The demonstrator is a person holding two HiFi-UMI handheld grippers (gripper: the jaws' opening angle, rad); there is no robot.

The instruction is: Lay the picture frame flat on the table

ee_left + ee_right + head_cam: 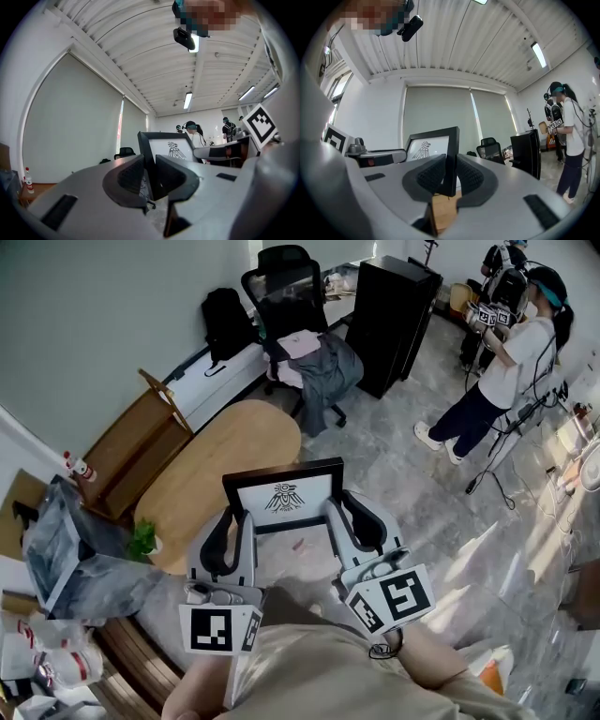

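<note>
The left gripper [233, 521] and right gripper [353, 512] each pinch a side edge of the picture frame [284, 495], held upright, apparently clear of the table [211, 460]; laying it flat is not yet done

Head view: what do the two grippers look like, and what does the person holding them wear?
Both the left gripper and the right gripper have light grey bodies with curved tongs lined with black textured pads. Each carries a white cube printed with black square markers. The person wears a beige top, and a dark band circles the right wrist.
</note>
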